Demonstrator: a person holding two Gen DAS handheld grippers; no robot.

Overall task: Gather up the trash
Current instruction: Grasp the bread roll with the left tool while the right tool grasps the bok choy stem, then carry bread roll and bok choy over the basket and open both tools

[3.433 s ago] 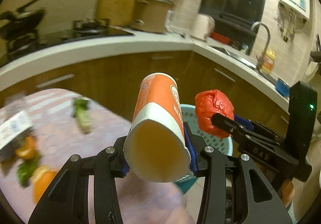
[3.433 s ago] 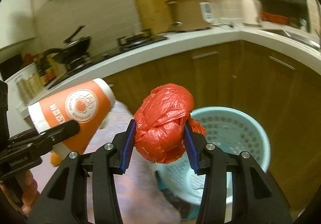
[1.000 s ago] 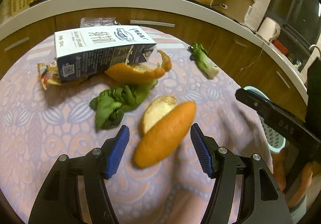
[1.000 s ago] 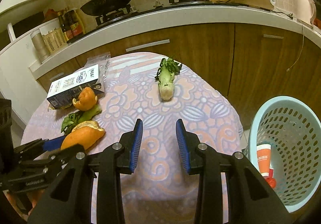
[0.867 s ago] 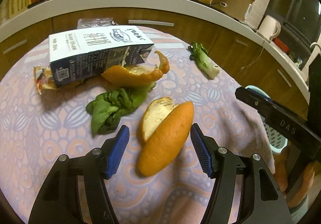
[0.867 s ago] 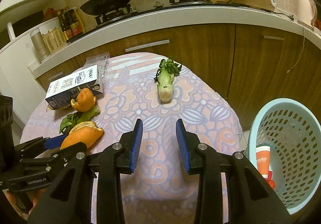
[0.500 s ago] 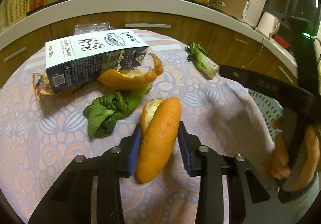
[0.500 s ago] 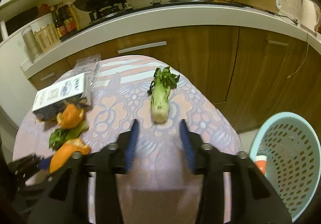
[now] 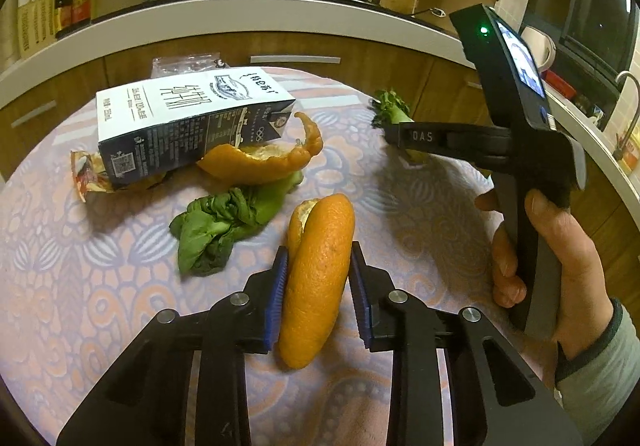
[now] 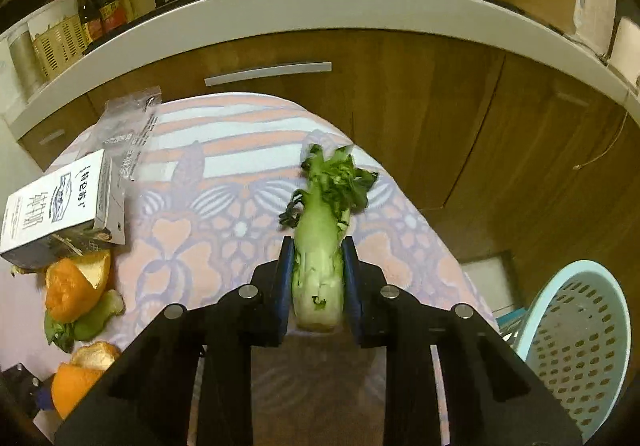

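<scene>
My left gripper (image 9: 318, 266) is shut on a large orange peel (image 9: 320, 274) that rests on the patterned tablecloth (image 9: 80, 278). My right gripper (image 10: 319, 258) is shut on a pale green bok choy stalk (image 10: 322, 230) near the table's far edge; it also shows in the left wrist view (image 9: 394, 112). A light blue perforated trash basket (image 10: 580, 342) stands on the floor to the right of the table.
A white and dark milk carton (image 9: 188, 122), a second orange peel (image 9: 264, 162), a green leaf (image 9: 224, 222), a snack wrapper (image 9: 86, 176) and a clear plastic bag (image 10: 128, 130) lie on the table. Wooden cabinets and a white counter (image 10: 320, 10) curve behind.
Both grippers dropped the cup and red bag in the basket earlier. In the last second the left jaws closed on the orange peel, and the right gripper moved forward and closed on the bok choy.
</scene>
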